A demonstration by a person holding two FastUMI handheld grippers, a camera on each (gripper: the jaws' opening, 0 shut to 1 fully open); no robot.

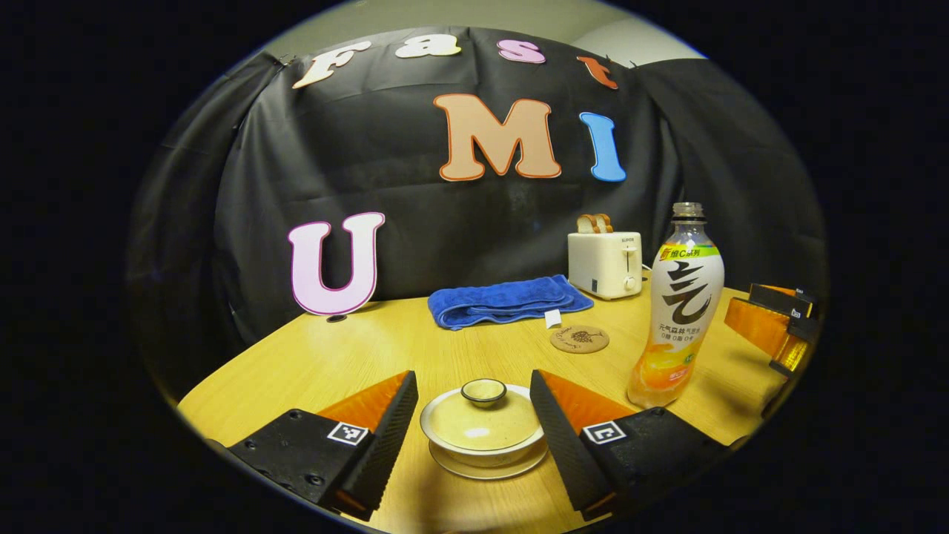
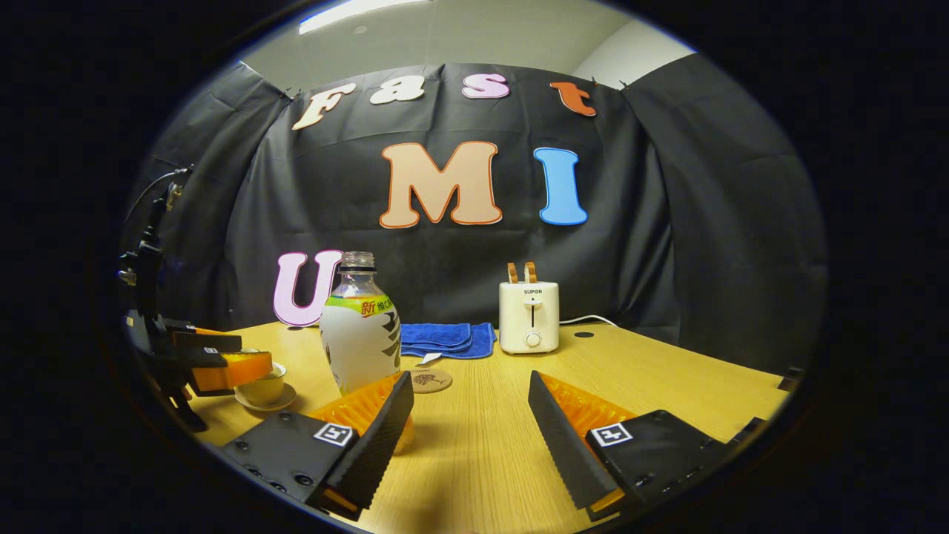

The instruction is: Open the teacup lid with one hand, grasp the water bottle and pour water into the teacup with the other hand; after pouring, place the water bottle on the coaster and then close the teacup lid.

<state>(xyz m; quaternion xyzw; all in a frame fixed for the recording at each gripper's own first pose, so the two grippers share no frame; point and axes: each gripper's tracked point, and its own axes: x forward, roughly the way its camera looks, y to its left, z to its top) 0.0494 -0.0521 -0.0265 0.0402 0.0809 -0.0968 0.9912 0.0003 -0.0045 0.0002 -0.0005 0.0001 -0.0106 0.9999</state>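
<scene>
Left gripper view, one teacup (image 1: 483, 437), one water bottle (image 1: 677, 311), one coaster (image 1: 580, 339)

water bottle (image 1: 676, 308) beside teacup (image 1: 483, 430), toaster (image 2: 528, 317) behind

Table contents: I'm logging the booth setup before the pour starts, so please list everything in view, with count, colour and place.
Teacup: one, cream, lid on, on a saucer, near table edge between the left gripper's fingers.
Bottle: one, clear with white and orange label, uncapped, upright right of the teacup.
Coaster: one, brown, behind the bottle.
Towel: one, blue, folded, at the back.
Toaster: one, white, holding toast, right of the towel.
Table: one, light wood.
Left gripper: jaws open around the teacup.
Right gripper: jaws open, bottle just beyond its left finger.
</scene>
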